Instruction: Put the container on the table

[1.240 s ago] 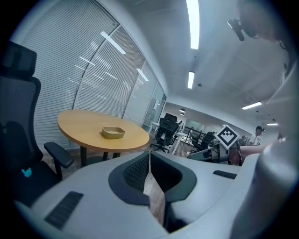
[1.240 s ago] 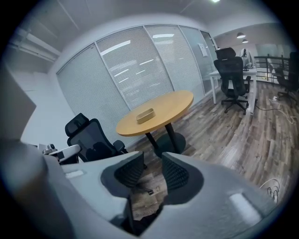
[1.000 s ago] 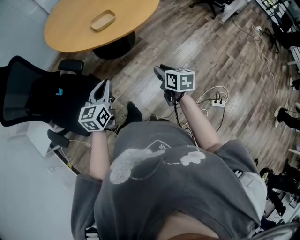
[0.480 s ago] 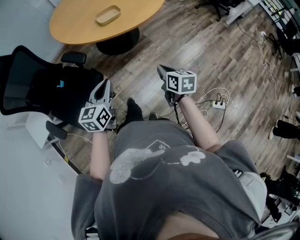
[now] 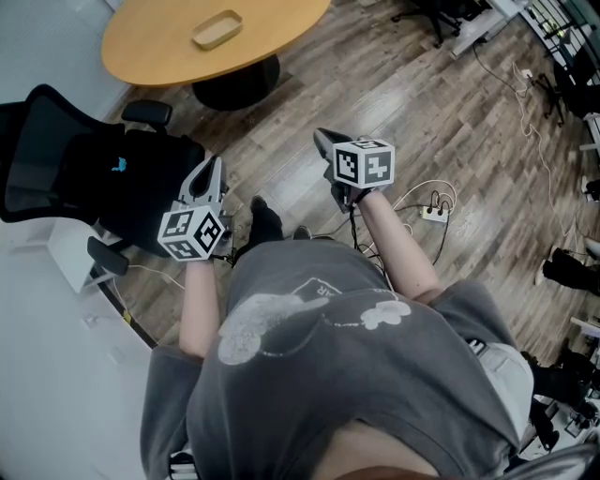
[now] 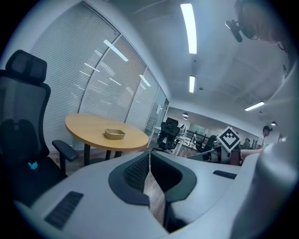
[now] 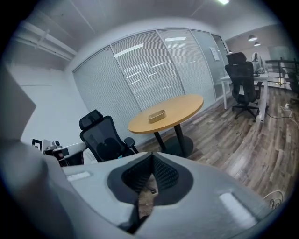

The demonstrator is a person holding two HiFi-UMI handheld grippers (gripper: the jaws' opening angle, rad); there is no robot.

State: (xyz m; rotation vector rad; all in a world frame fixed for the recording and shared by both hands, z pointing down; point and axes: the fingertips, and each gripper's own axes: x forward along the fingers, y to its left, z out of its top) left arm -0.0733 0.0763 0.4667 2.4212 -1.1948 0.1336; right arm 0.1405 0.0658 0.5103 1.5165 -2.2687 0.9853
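Observation:
The tan, shallow container (image 5: 217, 29) rests on the round wooden table (image 5: 281, 23) at the top of the head view, far ahead of both hands. It also shows as the container (image 6: 114, 134) in the left gripper view and the container (image 7: 157, 115) in the right gripper view, in both cases on the table top. My left gripper (image 5: 204, 180) is held at waist height beside the black chair. Its pads meet in the left gripper view (image 6: 149, 152), shut on nothing. My right gripper (image 5: 323, 141) hovers over the floor, also shut and empty (image 7: 152, 155).
A black mesh office chair (image 5: 84, 178) stands close on my left, between me and the table. A power strip and cables (image 5: 433, 211) lie on the wood floor at the right. More office chairs (image 7: 243, 77) and desks stand further off.
The right gripper's jaws look narrower than a second ago, now closed. Both hands stay in nearly the same place, and the table has slid slightly rightward in the head view.

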